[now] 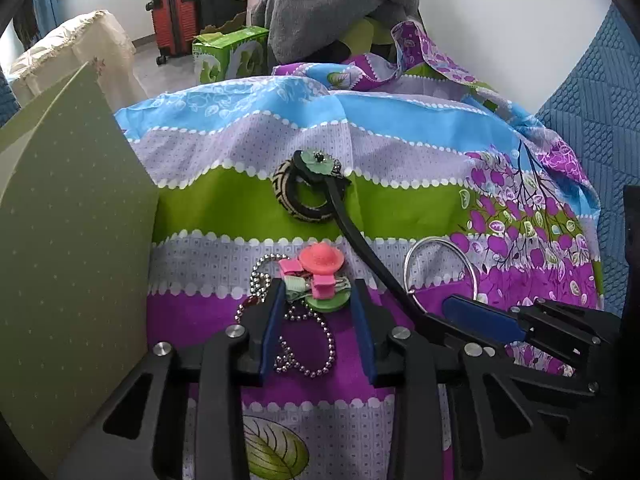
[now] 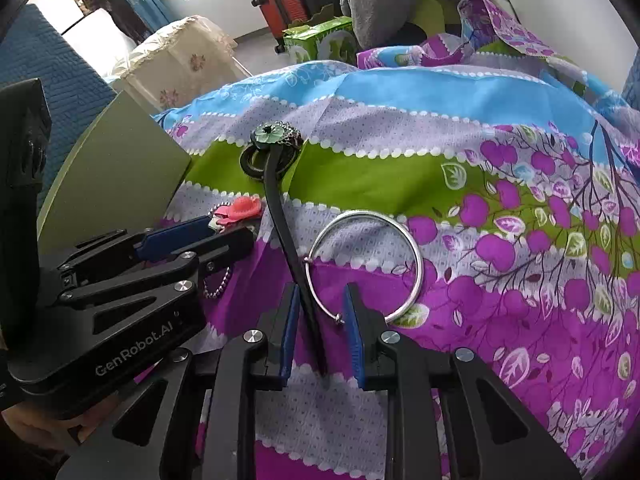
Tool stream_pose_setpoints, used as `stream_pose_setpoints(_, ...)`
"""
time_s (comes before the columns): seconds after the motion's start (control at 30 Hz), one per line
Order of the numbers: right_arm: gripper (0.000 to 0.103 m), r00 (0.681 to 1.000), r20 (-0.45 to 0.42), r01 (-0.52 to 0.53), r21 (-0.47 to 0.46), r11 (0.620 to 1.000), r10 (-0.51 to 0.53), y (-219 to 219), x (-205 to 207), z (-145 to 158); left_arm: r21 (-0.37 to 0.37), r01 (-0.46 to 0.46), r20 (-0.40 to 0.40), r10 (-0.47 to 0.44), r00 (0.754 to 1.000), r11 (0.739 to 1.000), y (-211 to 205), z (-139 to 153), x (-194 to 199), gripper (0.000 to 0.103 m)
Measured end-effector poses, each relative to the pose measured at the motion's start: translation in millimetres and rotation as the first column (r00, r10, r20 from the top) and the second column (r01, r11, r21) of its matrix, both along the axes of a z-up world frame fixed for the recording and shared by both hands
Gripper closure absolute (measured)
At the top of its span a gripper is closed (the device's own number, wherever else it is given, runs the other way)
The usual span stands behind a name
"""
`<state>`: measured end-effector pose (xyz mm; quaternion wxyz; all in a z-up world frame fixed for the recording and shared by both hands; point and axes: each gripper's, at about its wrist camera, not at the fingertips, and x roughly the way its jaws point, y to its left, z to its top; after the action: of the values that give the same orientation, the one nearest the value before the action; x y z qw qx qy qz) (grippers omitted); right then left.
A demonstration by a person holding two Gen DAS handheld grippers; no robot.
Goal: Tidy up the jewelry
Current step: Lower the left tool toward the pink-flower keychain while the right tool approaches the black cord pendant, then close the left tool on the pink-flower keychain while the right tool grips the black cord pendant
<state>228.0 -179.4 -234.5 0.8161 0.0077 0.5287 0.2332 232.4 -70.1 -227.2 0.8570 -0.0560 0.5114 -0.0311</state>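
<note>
The jewelry lies on a striped cloth (image 1: pixel 400 128); the silver bangle (image 2: pixel 362 266) serves as landmark. The right gripper (image 2: pixel 320 300) stands spread just at the bangle's near-left rim, with a black strap (image 2: pixel 280 208) running between its fingers, not pinched. The strap leads away from the bangle to a green flower ornament (image 2: pixel 272 136) atop a dark ring (image 2: pixel 252 162). Left of the bangle, the left gripper (image 1: pixel 318 294) is spread around a pink-and-green clip cluster (image 1: pixel 320 276), touching it on both sides, above a bead chain (image 1: pixel 304 344). Farther left stands a green board (image 1: pixel 72 240).
</note>
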Motion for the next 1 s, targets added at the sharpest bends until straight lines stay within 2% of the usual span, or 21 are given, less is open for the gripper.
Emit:
stream_pose_setpoints(0.17, 0.082, 1.000, 0.014, -0.011, -0.016, 1.000, 0.011, 3, 0, 0, 0.003, 0.005, 0.004, -0.005, 1.000, 1.000, 1, 0, 0, 0.069)
stream_pose_setpoints(0.33, 0.082, 0.998, 0.049, -0.037, -0.072, 0.997, 0.041, 13, -3, 0, -0.013, 0.008, -0.007, -0.008, 1.000, 1.000, 2, 1, -1, 0.070)
stream_pose_setpoints(0.43, 0.082, 0.999, 0.035, -0.023, -0.048, 0.999, 0.025, 9, -2, 1, -0.025, 0.004, -0.009, -0.004, 1.000, 1.000, 4, 3, -2, 0.070)
stream_pose_setpoints(0.6, 0.082, 0.996, 0.092, -0.003, -0.012, 1.000, 0.004, 4, 4, 16, -0.027, -0.001, -0.011, 0.001, 1.000, 1.000, 8, 3, -4, 0.070)
stream_pose_setpoints(0.8, 0.087, 0.993, 0.099, -0.061, 0.024, 0.998, 0.058, 16, 20, 15, -0.024, -0.014, -0.013, 0.014, 1.000, 1.000, 12, 3, -5, 0.070)
stream_pose_setpoints(1.0, 0.090, 0.996, 0.050, -0.082, 0.071, 0.994, 0.079, 22, 33, 5, -0.023, -0.027, -0.012, 0.026, 1.000, 0.999, 14, 3, -5, 0.070)
